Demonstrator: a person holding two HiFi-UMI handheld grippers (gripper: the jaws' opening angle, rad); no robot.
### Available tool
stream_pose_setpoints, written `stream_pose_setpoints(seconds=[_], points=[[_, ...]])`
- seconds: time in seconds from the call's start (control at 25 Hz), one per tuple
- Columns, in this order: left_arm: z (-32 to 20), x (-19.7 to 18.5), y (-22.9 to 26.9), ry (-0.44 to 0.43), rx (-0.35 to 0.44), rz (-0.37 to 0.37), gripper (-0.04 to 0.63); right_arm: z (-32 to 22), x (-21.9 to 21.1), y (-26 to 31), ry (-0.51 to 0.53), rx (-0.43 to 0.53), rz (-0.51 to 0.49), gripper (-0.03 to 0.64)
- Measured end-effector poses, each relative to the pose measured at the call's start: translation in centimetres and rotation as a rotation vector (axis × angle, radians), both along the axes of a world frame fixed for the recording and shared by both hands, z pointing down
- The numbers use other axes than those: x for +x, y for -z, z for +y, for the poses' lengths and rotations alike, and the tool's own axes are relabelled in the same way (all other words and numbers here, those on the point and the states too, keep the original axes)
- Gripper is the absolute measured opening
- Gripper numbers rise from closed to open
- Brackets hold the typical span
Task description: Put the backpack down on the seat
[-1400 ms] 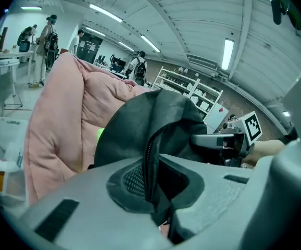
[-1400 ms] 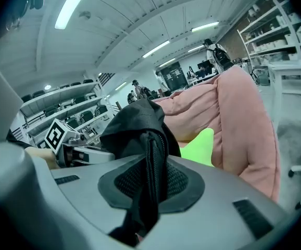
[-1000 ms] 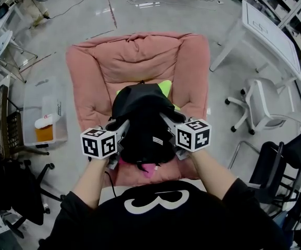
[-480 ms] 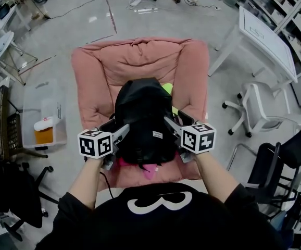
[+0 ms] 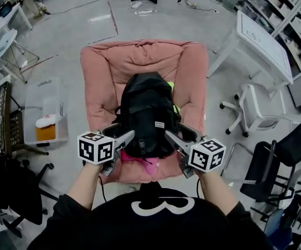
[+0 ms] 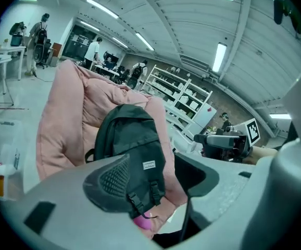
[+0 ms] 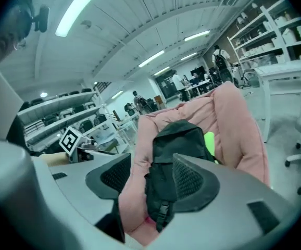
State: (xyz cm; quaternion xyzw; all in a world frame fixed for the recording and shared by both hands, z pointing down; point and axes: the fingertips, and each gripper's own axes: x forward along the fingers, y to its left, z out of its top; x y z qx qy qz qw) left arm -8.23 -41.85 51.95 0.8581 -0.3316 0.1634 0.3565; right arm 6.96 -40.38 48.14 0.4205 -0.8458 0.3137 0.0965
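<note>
A black backpack (image 5: 148, 113) stands upright on the pink cushioned seat (image 5: 103, 72), leaning against its backrest. My left gripper (image 5: 122, 133) sits just off the bag's lower left side. Its jaws are opening, and nothing is pressed between the pads. My right gripper (image 5: 175, 134) is open at the bag's lower right side, clear of the fabric. In the left gripper view the backpack (image 6: 127, 139) shows beyond the left gripper (image 6: 158, 171). In the right gripper view the backpack (image 7: 174, 150) shows beyond the right gripper (image 7: 150, 178). A magenta item (image 5: 145, 165) and a lime-green item (image 5: 168, 86) peek out from under the bag.
A clear plastic bin (image 5: 44, 116) stands on the floor left of the seat. A white table (image 5: 265, 35) and a white swivel chair (image 5: 260, 105) stand to the right. Black chairs are at the right (image 5: 280, 160) and left (image 5: 4, 134) edges.
Both grippers were shut on the backpack's sides and holding it over the seat. They have since opened and drawn back towards me. The bag now rests upright, further back on the seat.
</note>
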Motion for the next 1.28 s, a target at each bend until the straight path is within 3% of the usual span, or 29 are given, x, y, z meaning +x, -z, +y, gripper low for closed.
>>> stream_pose_setpoints(seconds=[0.12,0.2,0.32,0.4,0.44,0.8,1.28], points=[[2.3,0.9,2.7,-0.055,0.029,0.053,0.257,2.5,-1.7,2.3,0.054,0.039,-0.037,0.220],[3.9,1.4,4.7,-0.087,0.061,0.082,0.238,3.8,-1.9,3.5,0.029,0.060,-0.039,0.115],[5.8,1.7,7.8,-0.093,0.116,0.137,0.135,5.7,-2.1,5.4,-0.001,0.084,-0.076,0.023],[6.8,1.4,9.6,-0.069,0.141,0.170,0.024,6.9,-2.7,6.7,-0.001,0.104,-0.109,0.012],[7.3,1.3,10.4,-0.066,0.148,0.185,0.014,7.5,-3.0,7.4,0.003,0.115,-0.124,0.005],[12.1,0.8,14.1,-0.130,0.236,0.209,0.006,12.0,-5.3,9.9,0.015,0.177,-0.145,0.003],[14.6,0.8,13.8,-0.148,0.244,0.167,0.006,14.9,-5.4,9.6,-0.025,0.181,-0.127,0.003]])
